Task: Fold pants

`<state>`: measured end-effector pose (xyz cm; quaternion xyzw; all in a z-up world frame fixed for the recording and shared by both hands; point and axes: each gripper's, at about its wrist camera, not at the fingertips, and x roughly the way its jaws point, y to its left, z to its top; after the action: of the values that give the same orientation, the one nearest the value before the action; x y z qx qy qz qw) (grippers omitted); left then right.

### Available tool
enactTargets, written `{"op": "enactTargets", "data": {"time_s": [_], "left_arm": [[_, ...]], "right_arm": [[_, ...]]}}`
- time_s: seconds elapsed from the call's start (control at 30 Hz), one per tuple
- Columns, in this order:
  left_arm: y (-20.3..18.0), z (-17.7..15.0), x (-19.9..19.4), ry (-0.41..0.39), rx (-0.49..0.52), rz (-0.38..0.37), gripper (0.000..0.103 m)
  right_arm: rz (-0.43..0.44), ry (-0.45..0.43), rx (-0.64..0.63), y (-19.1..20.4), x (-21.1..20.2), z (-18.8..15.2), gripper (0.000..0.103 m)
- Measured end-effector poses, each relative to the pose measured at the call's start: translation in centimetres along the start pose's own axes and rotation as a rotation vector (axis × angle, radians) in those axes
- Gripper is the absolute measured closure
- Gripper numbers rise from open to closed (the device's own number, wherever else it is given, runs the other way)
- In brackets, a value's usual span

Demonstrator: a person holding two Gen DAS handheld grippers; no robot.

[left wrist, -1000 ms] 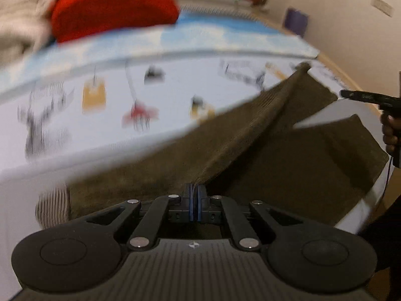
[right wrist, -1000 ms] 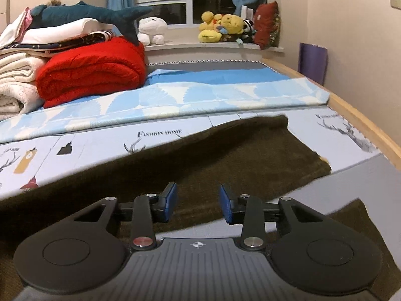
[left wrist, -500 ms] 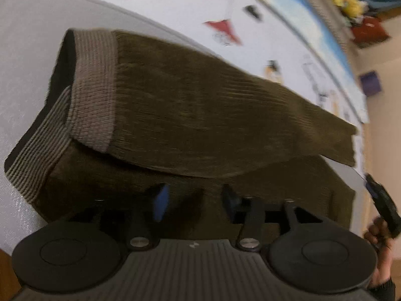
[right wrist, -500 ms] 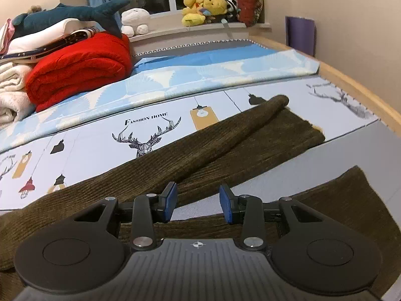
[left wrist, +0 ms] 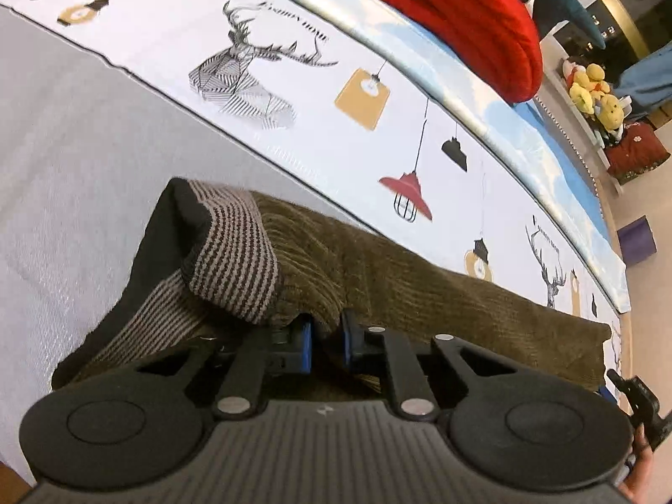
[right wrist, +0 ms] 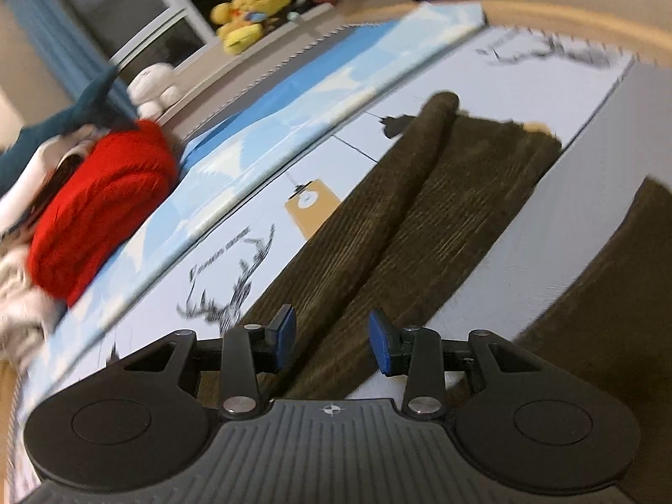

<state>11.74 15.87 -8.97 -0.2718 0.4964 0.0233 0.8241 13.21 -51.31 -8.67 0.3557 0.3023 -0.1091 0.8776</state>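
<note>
L wrist: close, low over pants (left wrist: pixel 420 285) | R wrist: tilted, blurry | shared: pants, prob. same bedsheet (right wrist: pixel 420 96)

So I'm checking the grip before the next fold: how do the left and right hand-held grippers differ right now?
The left hand-held gripper has its blue pads nearly together with a fold of the brown pants between them, near the striped waistband; the right hand-held gripper is spread wide and holds nothing. The left sits at the waist end; the right hangs over a pant leg. Both point along the pants on the bed.
</note>
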Motion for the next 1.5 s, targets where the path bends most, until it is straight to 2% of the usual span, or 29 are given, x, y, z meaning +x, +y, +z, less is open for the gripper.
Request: {"op": "enactTargets", "data": {"time_s": [0.17, 0.2, 0.23, 0.33, 0.4, 0.5, 0.53, 0.7, 0.77, 0.87, 0.93, 1.07, 1.2, 1.37, 1.4, 1.43, 1.5], "left_arm": [[0.4, 0.3, 0.2, 0.026, -0.041, -0.015, 0.086], [0.7, 0.3, 0.1, 0.033, -0.045, -0.02, 0.082], [0.6, 0.5, 0.5, 0.04, -0.048, -0.024, 0.079], [0.8, 0.9, 1.0, 0.051, -0.055, -0.027, 0.077], [1.0, 1.0, 1.2, 0.061, -0.071, -0.026, 0.077], [1.3, 1.0, 1.5, 0.077, -0.1, -0.029, 0.072], [1.3, 1.0, 1.6, 0.079, -0.102, -0.029, 0.069], [1.0, 0.6, 1.8, 0.085, -0.082, 0.002, 0.067], [1.1, 0.5, 1.8, 0.089, -0.088, 0.002, 0.066], [1.2, 0.5, 1.9, 0.094, -0.095, 0.003, 0.065], [1.3, 0.4, 2.0, 0.103, -0.104, 0.006, 0.06], [1.3, 0.1, 2.2, 0.122, -0.116, 0.004, 0.049], [1.4, 0.0, 2.2, 0.119, -0.129, 0.021, 0.034], [2.1, 0.2, 2.2, 0.099, -0.17, 0.053, 0.036], [2.0, 0.1, 2.3, 0.101, -0.158, 0.069, 0.043], [1.8, 0.1, 2.3, 0.096, -0.136, 0.095, 0.057], [1.6, -0.1, 2.3, 0.095, -0.096, 0.136, 0.07]], "right_arm": [[-0.012, 0.013, 0.135, -1.8, 5.1, 1.1, 0.059], [-0.016, 0.015, 0.153, -2.1, 6.1, 1.4, 0.059], [-0.02, 0.016, 0.163, -2.2, 6.9, 1.5, 0.059], [-0.024, 0.011, 0.174, -2.4, 9.0, 2.1, 0.059], [-0.019, -0.004, 0.159, -2.3, 9.8, 2.6, 0.059], [-0.012, -0.027, 0.168, -2.3, 10.6, 3.4, 0.059], [-0.01, -0.035, 0.179, -2.4, 11.0, 3.7, 0.059], [-0.016, -0.067, 0.188, -2.5, 12.0, 4.7, 0.059], [-0.028, -0.079, 0.184, -2.4, 12.1, 4.9, 0.066], [-0.045, -0.091, 0.192, -2.5, 12.0, 4.8, 0.081], [-0.053, -0.098, 0.197, -2.6, 11.7, 4.8, 0.085], [-0.053, -0.11, 0.199, -2.7, 10.9, 4.9, 0.086], [-0.069, -0.117, 0.193, -2.7, 10.2, 4.8, 0.088], [-0.078, -0.112, 0.188, -2.9, 9.9, 5.0, 0.092], [-0.077, -0.11, 0.183, -2.9, 9.9, 5.0, 0.093], [-0.077, -0.108, 0.176, -2.8, 9.9, 5.1, 0.096], [-0.072, -0.107, 0.164, -2.6, 9.8, 5.3, 0.098]]}}
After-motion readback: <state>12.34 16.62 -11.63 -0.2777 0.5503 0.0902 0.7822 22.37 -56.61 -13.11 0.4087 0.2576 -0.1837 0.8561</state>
